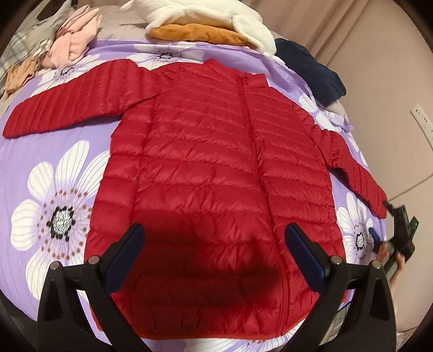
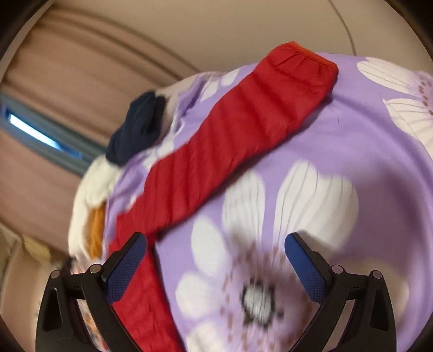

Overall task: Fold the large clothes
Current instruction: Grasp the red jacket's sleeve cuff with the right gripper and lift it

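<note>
A red quilted puffer jacket lies flat, front up and zipped, on a purple flowered bedsheet. Both sleeves are spread outward. My left gripper hovers open over the jacket's lower hem, casting a shadow on it. At the far right, my right gripper stands open beside the right sleeve's cuff. In the right wrist view that red sleeve runs diagonally up to its cuff. There my right gripper is open above the sheet, its left finger over the jacket's side edge.
Clothes are piled at the bed's far end: a white fleece, an orange garment, a navy garment and pink clothes. A wall socket is on the right wall. Curtains and a window lie beyond the bed.
</note>
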A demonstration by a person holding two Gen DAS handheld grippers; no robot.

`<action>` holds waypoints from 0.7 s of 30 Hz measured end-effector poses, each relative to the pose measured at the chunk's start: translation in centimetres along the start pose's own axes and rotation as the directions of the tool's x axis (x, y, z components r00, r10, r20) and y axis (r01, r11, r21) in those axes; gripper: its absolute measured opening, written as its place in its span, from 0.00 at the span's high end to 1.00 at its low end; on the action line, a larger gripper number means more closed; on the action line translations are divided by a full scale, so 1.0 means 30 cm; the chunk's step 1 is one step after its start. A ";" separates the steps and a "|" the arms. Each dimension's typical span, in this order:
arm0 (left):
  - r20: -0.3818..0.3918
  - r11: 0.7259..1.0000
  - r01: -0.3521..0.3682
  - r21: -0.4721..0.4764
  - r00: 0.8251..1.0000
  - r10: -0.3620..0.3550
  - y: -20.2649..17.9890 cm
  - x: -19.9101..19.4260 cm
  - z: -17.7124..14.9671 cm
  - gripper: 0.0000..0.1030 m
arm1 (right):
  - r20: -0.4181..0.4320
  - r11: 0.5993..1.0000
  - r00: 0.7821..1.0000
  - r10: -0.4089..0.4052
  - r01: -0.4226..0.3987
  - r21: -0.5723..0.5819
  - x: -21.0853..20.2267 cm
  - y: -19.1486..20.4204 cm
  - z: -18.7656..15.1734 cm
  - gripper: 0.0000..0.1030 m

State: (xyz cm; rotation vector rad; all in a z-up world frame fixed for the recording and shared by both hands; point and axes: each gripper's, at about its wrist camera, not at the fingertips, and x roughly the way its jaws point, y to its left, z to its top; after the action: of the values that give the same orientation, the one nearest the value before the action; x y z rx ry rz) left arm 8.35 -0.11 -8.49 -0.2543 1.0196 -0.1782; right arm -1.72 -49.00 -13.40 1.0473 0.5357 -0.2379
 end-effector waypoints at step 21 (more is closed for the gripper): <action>-0.029 0.998 -0.061 0.031 0.998 0.062 -0.037 0.089 0.066 0.00 | 0.152 0.964 0.988 -0.037 -0.005 0.265 0.097 -0.177 0.234 0.74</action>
State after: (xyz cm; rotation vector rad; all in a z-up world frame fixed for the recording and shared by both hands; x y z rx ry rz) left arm 11.41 -1.62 -9.37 -0.1931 1.0528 -0.1418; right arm 0.59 -57.52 -16.23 1.2723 0.3768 -0.4109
